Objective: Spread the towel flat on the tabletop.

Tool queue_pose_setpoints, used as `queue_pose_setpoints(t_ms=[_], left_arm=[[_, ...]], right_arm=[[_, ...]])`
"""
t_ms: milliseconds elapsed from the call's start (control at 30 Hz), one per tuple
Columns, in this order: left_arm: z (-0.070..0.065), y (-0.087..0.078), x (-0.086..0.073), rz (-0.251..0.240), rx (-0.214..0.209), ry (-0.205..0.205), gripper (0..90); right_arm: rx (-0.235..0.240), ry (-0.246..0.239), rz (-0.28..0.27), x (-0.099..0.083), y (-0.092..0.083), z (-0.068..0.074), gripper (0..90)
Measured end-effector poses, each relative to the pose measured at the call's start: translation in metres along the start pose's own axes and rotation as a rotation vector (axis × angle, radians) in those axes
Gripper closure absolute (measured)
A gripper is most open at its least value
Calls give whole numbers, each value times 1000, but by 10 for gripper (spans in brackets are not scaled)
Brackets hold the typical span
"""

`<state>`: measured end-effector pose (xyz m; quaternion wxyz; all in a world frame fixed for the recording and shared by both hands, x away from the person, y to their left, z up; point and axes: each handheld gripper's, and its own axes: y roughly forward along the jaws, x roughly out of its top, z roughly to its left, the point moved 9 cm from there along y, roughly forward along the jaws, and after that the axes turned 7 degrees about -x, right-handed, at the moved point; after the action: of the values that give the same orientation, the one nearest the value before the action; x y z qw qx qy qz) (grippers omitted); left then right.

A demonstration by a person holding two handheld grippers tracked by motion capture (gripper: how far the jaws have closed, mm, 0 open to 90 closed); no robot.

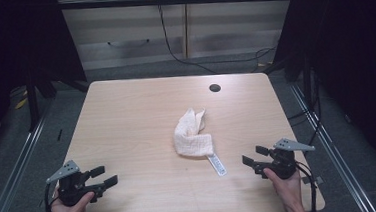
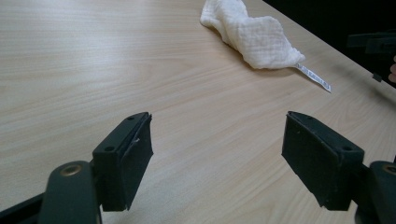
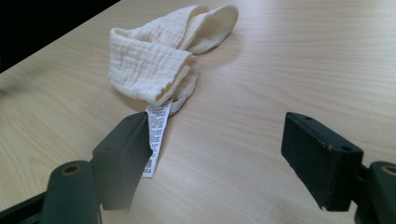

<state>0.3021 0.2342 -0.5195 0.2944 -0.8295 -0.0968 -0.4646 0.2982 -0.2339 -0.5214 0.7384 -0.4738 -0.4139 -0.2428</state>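
A crumpled white cloth [image 1: 192, 135] lies near the middle of the wooden table [image 1: 127, 120], with a printed white label [image 1: 217, 164] sticking out toward the front. My left gripper [image 1: 103, 176] rests at the front left corner, jaws wide apart and empty. My right gripper [image 1: 255, 157] sits at the front right, open too, a short way right of the label. In the left gripper view the cloth [image 2: 250, 33] lies far ahead to the right. In the right gripper view the cloth [image 3: 159, 60] lies just beyond the open jaws and the label [image 3: 156, 135] runs beside the left jaw.
A dark round cable hole [image 1: 215, 88] sits near the table's far edge. Black curtains stand on both sides, and cabinets [image 1: 180, 26] with trailing cables line the back wall. Metal floor rails [image 1: 14, 163] run along both sides of the table.
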Motion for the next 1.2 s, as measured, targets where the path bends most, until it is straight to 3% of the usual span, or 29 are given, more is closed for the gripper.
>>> queue_pose_setpoints(t_ms=[200,400,667,767,900,1167,1200], left_arm=[[5,3,-1,14,7,-13,234],[4,8,-4,51,9,13,251],[0,7,-5,54,-3,19,271],[3,7,-5,53,13,17,274],[3,10,-4,55,7,12,281],[7,9,-2,45,13,3,281],[7,10,-2,46,12,2,281]], right_arm=[[12,-14,22,-3,3,1,251],[29,-23,34,-5,5,4,263],[57,-36,61,-6,5,12,313],[77,-46,75,-4,9,17,352],[95,-65,89,-1,14,23,329],[120,-114,135,19,39,31,308],[136,-127,157,24,50,35,309]])
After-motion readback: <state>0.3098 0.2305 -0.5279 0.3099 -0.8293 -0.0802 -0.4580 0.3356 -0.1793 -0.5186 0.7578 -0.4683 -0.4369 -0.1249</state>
